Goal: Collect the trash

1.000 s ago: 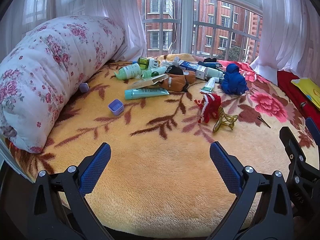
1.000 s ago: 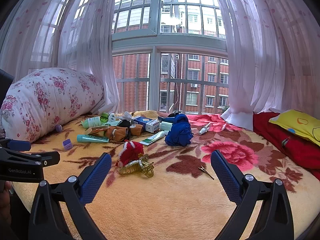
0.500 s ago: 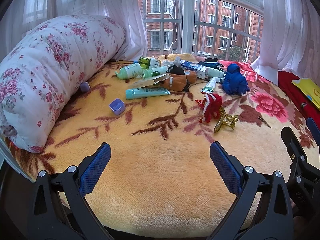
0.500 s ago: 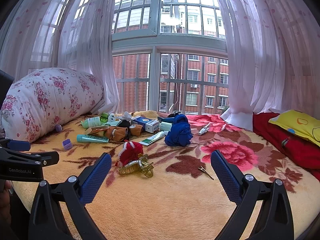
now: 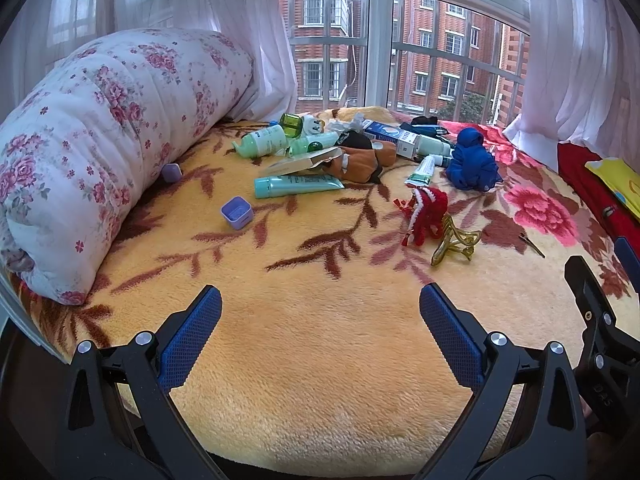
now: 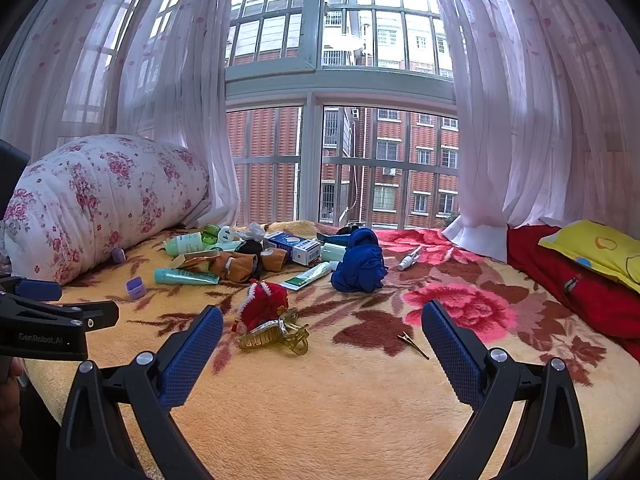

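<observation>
Both wrist views look low across the blanket (image 5: 320, 360) toward the window (image 6: 340, 160).

Soft daylight enters through the tall grid-paned bay window (image 6: 344, 128) ahead of both tongs; frames stay sharp (edges bow, corners blacken).

Black tool (image 5: 320, 336), blue textured pads (image 5: 192, 336)

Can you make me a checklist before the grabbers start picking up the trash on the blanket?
1. Left gripper open and empty: ok.
2. Right gripper open and empty: ok.
3. Trash in sight: teal tube, crumpled tissue: ok.
4. Grippers close enough to grab the tube: not ok, both sit well back over bare blanket.
5. Trash bin or bag in view: not ok, none visible.
6. Hair clip is trash: cannot tell.
</observation>
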Demonstrator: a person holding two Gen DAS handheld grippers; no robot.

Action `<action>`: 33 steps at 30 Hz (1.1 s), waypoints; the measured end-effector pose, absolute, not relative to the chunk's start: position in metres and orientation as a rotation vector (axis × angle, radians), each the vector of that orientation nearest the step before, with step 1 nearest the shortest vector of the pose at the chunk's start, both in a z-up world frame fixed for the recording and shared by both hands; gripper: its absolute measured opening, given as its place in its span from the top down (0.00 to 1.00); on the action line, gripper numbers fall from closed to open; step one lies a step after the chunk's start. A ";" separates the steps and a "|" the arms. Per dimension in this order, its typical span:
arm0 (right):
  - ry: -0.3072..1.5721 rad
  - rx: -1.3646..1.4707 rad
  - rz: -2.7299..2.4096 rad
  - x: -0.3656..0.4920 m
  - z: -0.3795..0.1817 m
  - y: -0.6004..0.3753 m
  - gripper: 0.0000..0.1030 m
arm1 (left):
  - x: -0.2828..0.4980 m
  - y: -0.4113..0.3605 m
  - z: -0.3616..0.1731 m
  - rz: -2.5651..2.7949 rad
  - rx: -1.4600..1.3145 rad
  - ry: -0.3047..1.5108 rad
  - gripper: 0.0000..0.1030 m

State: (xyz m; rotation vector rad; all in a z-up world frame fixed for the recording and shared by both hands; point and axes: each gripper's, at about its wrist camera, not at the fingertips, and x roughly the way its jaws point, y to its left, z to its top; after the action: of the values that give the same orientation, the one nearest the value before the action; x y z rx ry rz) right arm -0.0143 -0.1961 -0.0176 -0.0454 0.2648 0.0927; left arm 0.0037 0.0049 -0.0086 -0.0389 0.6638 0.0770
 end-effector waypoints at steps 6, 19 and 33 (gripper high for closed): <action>0.270 -0.051 0.098 -0.013 -0.021 -0.194 0.05 | 0.007 0.009 -0.012 0.079 -0.046 0.674 0.06; 0.508 -0.084 0.208 0.076 -0.015 -0.143 0.05 | 0.010 0.029 -0.015 0.074 -0.048 0.637 0.06; 1.020 -0.251 0.158 0.235 -0.090 -0.094 0.27 | 0.024 0.046 -0.023 0.077 -0.061 0.634 0.06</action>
State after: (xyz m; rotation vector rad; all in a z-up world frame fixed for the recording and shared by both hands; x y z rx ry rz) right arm 0.2350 -0.0945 -0.0896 -0.2513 1.0197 0.1581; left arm 0.0241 0.0465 -0.0225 -0.0611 0.6342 0.0772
